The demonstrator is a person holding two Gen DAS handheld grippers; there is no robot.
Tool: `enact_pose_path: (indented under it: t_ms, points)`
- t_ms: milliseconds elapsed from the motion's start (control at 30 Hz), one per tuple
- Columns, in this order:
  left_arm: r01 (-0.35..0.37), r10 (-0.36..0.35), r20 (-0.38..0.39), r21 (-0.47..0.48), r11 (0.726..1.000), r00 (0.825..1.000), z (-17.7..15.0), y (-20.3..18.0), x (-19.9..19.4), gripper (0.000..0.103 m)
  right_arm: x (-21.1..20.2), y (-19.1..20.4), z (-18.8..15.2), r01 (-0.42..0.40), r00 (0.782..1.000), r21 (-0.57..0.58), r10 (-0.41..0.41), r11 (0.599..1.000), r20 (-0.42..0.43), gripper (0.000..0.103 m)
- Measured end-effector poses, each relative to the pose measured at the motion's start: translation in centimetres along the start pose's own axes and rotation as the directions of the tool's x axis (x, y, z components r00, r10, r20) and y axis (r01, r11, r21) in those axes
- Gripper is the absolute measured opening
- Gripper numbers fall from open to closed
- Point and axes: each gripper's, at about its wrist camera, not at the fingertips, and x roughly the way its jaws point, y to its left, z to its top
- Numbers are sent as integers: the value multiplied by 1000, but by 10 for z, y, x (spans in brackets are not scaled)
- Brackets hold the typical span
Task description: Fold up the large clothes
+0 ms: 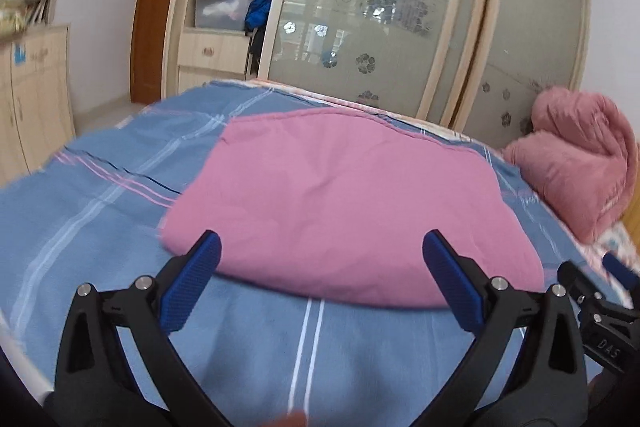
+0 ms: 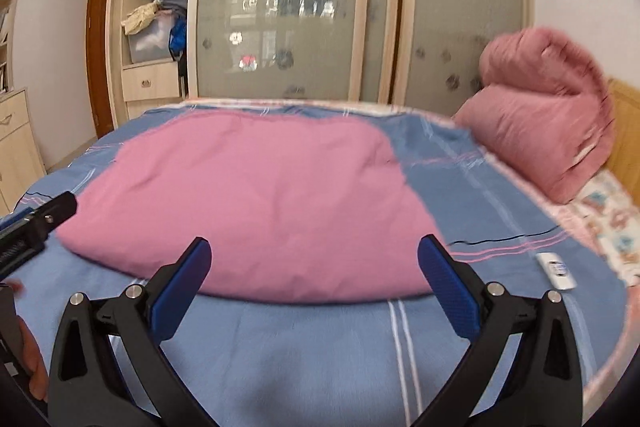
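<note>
Pink garment (image 1: pixel 344 203) lies folded beyond both spread, empty tools (image 1: pixel 322 281) (image 2: pixel 316 287).

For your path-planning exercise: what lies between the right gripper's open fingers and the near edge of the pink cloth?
Only bare blue plaid bedsheet lies between the right gripper and the pink cloth, shown in the right wrist view.

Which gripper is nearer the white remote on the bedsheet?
Right. The right gripper has the white remote just off to its right; the left gripper sits further left, remote out of its view.
</note>
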Motion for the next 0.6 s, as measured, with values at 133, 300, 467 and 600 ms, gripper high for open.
enact_pose_path:
  t_ms: [133,300,467,600]
  points:
    - [-92,86,60,90,992,994,-1,-10,-48,101,-41,10,5,21,1000,8,-21,1000,19,102]
    - [-79,72,65,109,991,995,-4,-13,-82,101,-69,21,9,39,999,5,-39,999,37,102]
    - [-72,66,53,115,991,996,-4,-10,-93,101,-82,25,9,29,999,18,-30,999,38,102]
    - [-63,57,53,125,990,997,-6,-12,-96,101,-89,26,9,40,998,26,-41,999,47,102]
